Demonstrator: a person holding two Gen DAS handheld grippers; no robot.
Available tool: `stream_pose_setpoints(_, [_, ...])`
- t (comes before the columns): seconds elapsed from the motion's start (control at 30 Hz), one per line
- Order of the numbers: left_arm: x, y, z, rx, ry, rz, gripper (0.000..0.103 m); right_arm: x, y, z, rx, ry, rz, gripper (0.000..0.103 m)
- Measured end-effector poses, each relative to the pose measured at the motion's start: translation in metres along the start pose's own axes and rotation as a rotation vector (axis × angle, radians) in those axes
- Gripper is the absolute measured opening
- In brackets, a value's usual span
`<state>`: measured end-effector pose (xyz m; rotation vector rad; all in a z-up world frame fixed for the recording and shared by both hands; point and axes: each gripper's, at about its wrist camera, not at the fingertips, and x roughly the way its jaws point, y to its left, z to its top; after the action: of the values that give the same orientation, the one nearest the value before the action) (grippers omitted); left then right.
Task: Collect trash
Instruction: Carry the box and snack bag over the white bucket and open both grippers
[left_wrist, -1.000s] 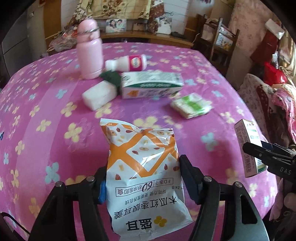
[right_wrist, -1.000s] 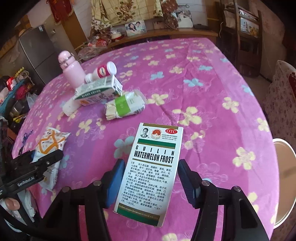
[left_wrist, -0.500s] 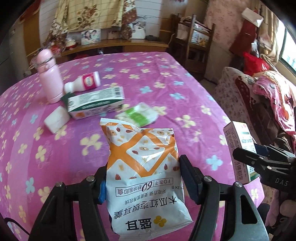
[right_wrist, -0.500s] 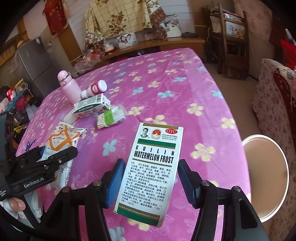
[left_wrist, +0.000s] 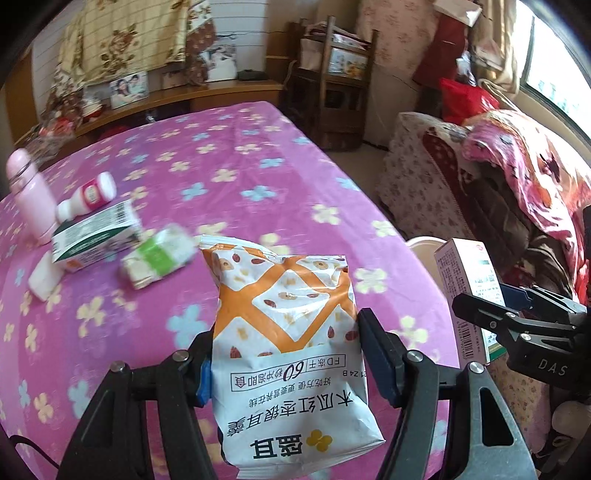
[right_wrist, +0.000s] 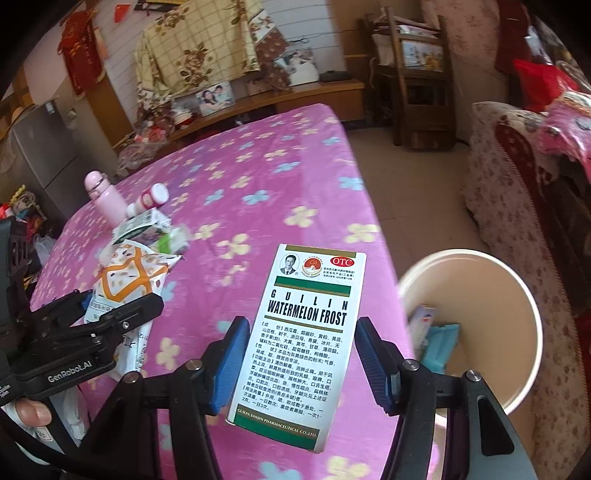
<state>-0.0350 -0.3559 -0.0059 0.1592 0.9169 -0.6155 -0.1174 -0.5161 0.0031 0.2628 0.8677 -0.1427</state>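
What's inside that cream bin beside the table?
Inside the cream bin: a light blue packet and a small pale box. The near wall and the medicine box hide the bottom.

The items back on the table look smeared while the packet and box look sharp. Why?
Left wrist view: the snack packet in the left gripper is crisp, the green-labelled pack motion-blurred. Right wrist view: the medicine box in the right gripper is sharp, the bin rim soft; fisheye bends the edges.
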Motion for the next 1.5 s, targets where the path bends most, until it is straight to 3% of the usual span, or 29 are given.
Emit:
stream_pose_setpoints(0.6, [0.049, -0.108, 0.027, 0.137, 0.038, -0.131, 0.068, -0.01, -0.124, -0.022, 0.184, 0.004, -0.135, 0.062])
stream_pose_setpoints(0.87, [0.069, -0.139, 0.034, 0.145, 0.061, -0.189, 0.068, -0.001, -0.167, -0.031, 0.252, 0.025, -0.193, 0.062])
stream_pose_setpoints(1.5, [0.082, -0.146, 0.032, 0.142, 0.093, -0.243, 0.076, 0.01, -0.195, -0.042, 0.339, 0.031, -0.21, 0.069])
